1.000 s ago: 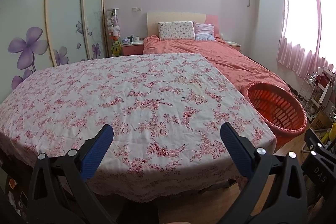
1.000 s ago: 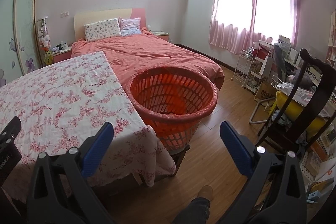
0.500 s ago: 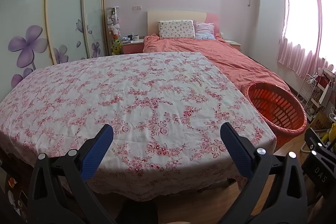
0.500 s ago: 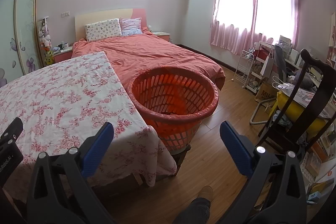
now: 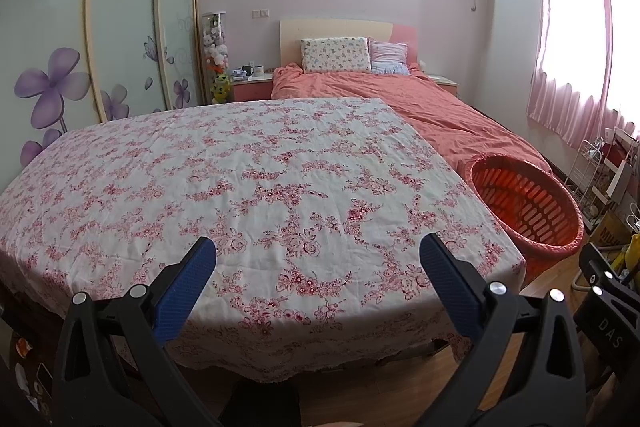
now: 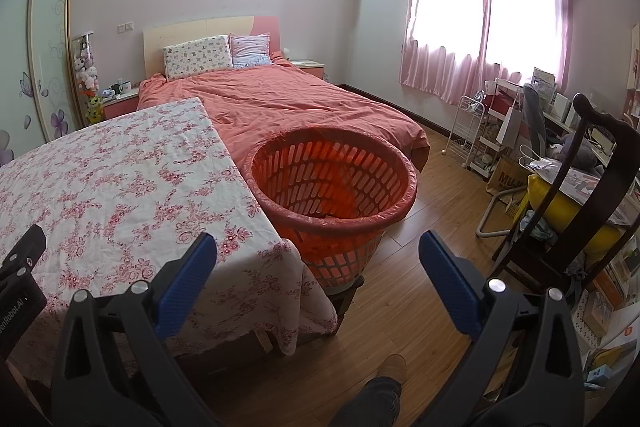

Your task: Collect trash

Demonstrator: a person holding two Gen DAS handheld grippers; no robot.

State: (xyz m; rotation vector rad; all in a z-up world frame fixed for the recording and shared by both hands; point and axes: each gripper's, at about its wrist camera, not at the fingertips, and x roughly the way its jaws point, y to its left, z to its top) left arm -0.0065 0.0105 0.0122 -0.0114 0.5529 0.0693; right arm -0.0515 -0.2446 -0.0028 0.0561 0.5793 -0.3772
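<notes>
The floral cloth (image 5: 280, 187) hides the table beneath it in both views, and the left wrist view cuts off that cloth at its left edge, while the orange basket (image 6: 332, 183) hides its own floor behind the near rim, with its base resting on something dark that cannot be made out. In the right wrist view the person shows only as a trouser leg (image 6: 372, 403) and a shoe (image 6: 394, 367) cut by the bottom edge, and the 2 mugs on the nightstand (image 5: 252, 81) and the clutter on the desk (image 6: 560, 147) at the right are too small to identify
</notes>
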